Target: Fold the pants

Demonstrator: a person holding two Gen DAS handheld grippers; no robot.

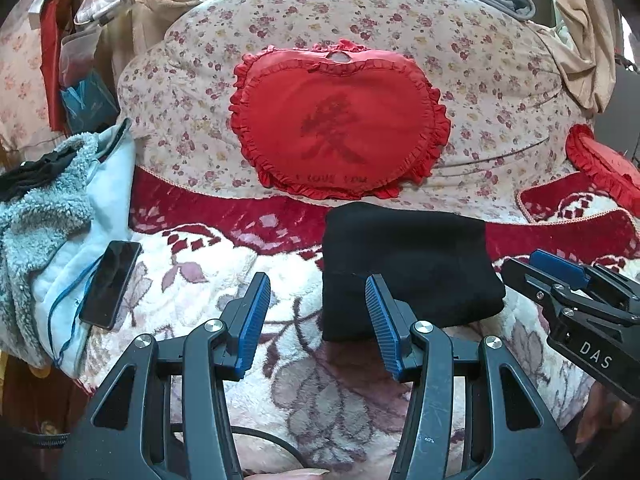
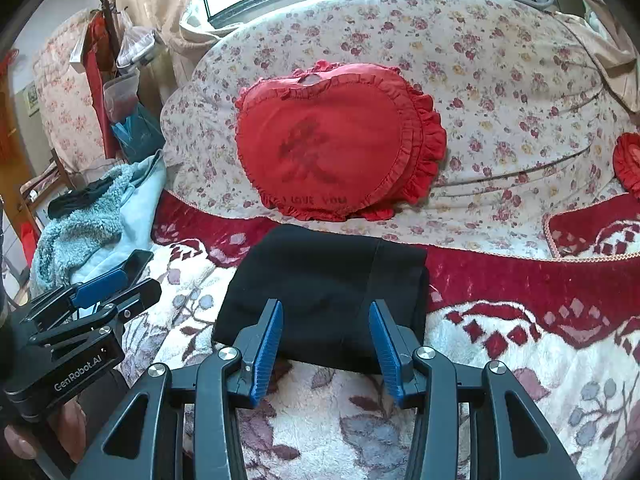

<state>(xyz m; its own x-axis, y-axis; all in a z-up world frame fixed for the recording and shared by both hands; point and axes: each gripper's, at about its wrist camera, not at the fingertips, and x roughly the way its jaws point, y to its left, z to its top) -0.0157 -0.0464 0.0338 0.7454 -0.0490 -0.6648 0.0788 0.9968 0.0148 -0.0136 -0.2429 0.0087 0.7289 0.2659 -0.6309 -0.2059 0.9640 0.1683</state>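
The black pants (image 1: 408, 268) lie folded into a compact rectangle on the floral blanket (image 1: 320, 380), below the red heart pillow. They also show in the right wrist view (image 2: 324, 292). My left gripper (image 1: 318, 284) is open and empty, just left of and in front of the pants' near edge. My right gripper (image 2: 326, 312) is open and empty, hovering over the pants' near edge. The right gripper also shows in the left wrist view (image 1: 568, 280) at the right, and the left gripper shows in the right wrist view (image 2: 104, 288) at the left.
A red heart pillow (image 1: 340, 128) leans on a floral quilt (image 1: 480, 80) behind the pants. A black phone (image 1: 110, 284) lies on a light blue fleece garment (image 1: 52, 216) at the left. A second red pillow (image 1: 604, 164) sits at the right.
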